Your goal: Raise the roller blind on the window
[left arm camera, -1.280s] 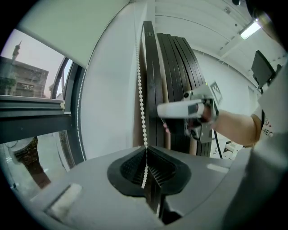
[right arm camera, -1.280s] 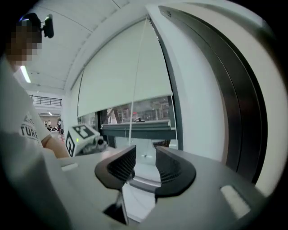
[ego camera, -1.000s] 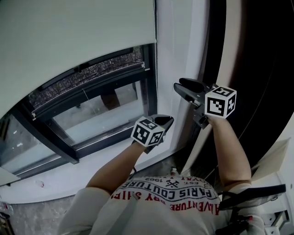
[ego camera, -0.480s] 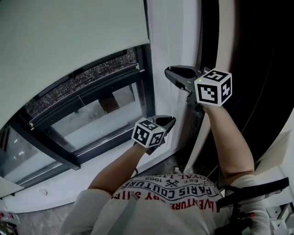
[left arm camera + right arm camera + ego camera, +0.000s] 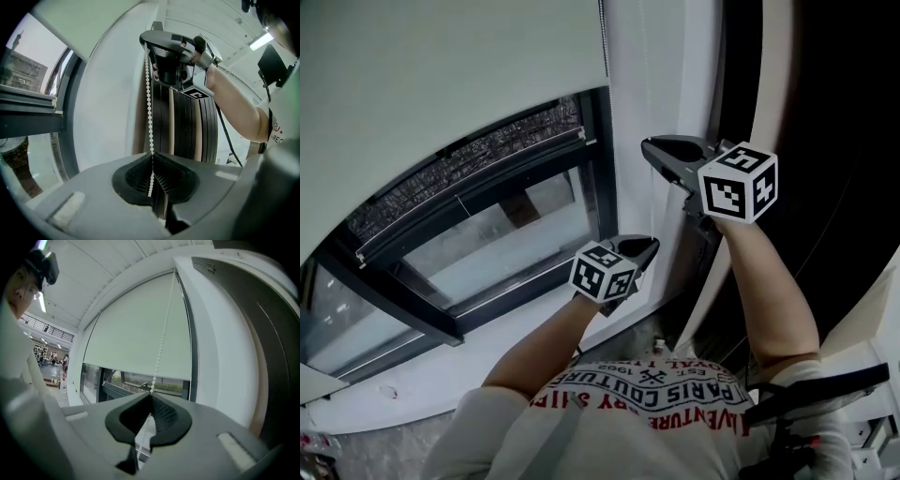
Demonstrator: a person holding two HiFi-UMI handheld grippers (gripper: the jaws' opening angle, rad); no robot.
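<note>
White plastic beads form the thin pull chain, stretched taut between both sets of fingers. On the left gripper the fingers are pinched shut on the chain. Higher up the strand, the right gripper has just been closing its fingers, which now nip it too. The chain looks light, limp and slippery, so a firm pinch between beads likely holds best. Beyond the fingers, the pale roller blind covers the upper part of the window.

Roller blind cut off by head view's top and left edges (upper part unseen); bead chain too thin to trace there.
</note>
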